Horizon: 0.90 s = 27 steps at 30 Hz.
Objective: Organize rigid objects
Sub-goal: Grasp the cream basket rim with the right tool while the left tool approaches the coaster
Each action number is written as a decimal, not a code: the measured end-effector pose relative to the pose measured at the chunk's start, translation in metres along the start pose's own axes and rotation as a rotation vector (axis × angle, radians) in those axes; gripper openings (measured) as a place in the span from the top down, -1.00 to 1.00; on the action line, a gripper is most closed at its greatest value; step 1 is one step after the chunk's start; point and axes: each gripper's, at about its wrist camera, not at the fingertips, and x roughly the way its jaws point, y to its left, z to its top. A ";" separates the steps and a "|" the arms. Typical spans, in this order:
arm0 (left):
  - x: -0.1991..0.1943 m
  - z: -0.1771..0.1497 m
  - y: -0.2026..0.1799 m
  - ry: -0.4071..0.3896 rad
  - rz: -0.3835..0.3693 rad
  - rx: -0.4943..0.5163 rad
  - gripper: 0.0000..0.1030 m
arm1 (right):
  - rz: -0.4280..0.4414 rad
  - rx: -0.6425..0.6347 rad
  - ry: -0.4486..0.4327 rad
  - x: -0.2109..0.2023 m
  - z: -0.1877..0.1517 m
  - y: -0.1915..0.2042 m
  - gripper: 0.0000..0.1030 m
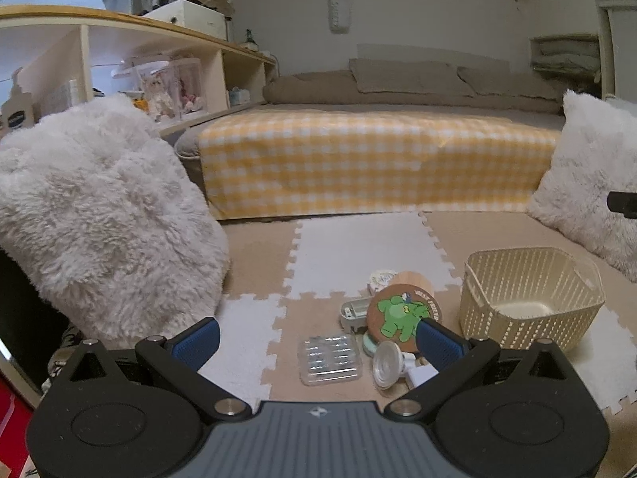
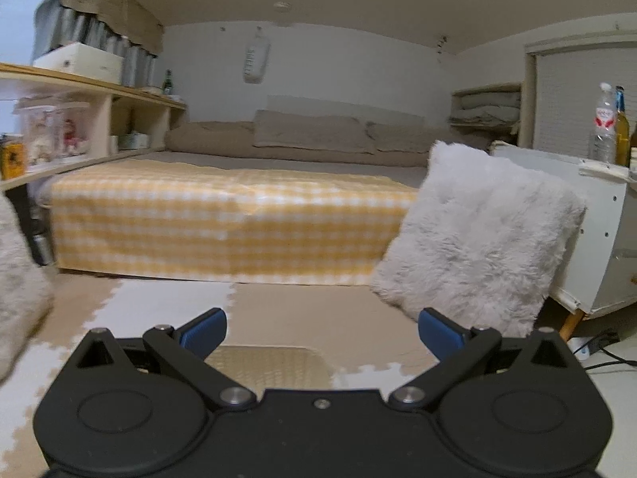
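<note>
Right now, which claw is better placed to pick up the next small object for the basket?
The left claw: open, with the clear plastic case and the frog coaster just ahead. The open right claw sees only the basket below it.

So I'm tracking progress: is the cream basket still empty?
Seemingly empty: the left wrist view looks into the basket and shows only bare floor inside. The small items all lie on the mat beside it.
</note>
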 end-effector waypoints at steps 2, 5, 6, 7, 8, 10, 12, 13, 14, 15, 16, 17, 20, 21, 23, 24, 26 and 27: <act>0.004 -0.001 -0.006 0.000 0.000 0.018 -1.00 | -0.008 0.025 0.049 0.020 -0.004 -0.011 -1.00; 0.011 -0.002 -0.016 -0.002 0.002 0.044 -1.00 | 0.026 0.067 0.100 0.043 -0.009 -0.024 -1.00; 0.014 -0.002 -0.018 -0.003 0.010 0.049 -1.00 | 0.031 0.058 0.112 0.050 -0.010 -0.027 -1.00; 0.016 -0.002 -0.020 -0.011 0.020 0.053 -1.00 | 0.029 0.041 0.122 0.057 -0.011 -0.028 -1.00; 0.018 -0.002 -0.022 -0.021 0.021 0.055 -1.00 | 0.025 0.023 0.133 0.064 -0.012 -0.029 -1.00; 0.024 -0.002 -0.025 -0.029 0.016 0.062 -1.00 | 0.018 -0.001 0.159 0.074 -0.015 -0.030 -1.00; 0.031 0.000 -0.028 -0.015 0.003 0.058 -1.00 | 0.032 0.007 0.190 0.085 -0.018 -0.033 -1.00; 0.035 0.001 -0.029 -0.006 -0.005 0.055 -1.00 | 0.044 0.026 0.204 0.089 -0.019 -0.036 -1.00; 0.041 0.002 -0.030 0.008 -0.019 0.052 -1.00 | 0.058 0.043 0.211 0.095 -0.019 -0.039 -1.00; 0.047 0.003 -0.030 0.023 -0.044 0.050 -1.00 | 0.082 0.059 0.207 0.098 -0.021 -0.042 -1.00; 0.053 0.004 -0.031 0.042 -0.064 0.047 -1.00 | 0.106 0.070 0.212 0.101 -0.022 -0.044 -1.00; 0.060 0.005 -0.033 0.058 -0.075 0.043 -1.00 | 0.115 0.074 0.234 0.105 -0.022 -0.046 -1.00; 0.078 0.006 -0.035 0.088 -0.121 0.028 -1.00 | 0.151 0.086 0.283 0.112 -0.027 -0.048 -1.00; 0.083 0.007 -0.036 0.092 -0.135 0.028 -1.00 | 0.159 0.091 0.302 0.113 -0.028 -0.048 -1.00; 0.095 0.007 -0.039 0.101 -0.162 0.038 -1.00 | 0.160 0.098 0.339 0.116 -0.031 -0.047 -0.93; 0.098 0.007 -0.040 0.103 -0.170 0.045 -1.00 | 0.170 0.101 0.354 0.118 -0.032 -0.047 -0.70; 0.108 0.007 -0.045 0.103 -0.183 0.069 -1.00 | 0.193 0.110 0.383 0.121 -0.033 -0.047 -0.35; 0.113 0.006 -0.048 0.101 -0.188 0.089 -1.00 | 0.199 0.114 0.398 0.122 -0.034 -0.046 -0.15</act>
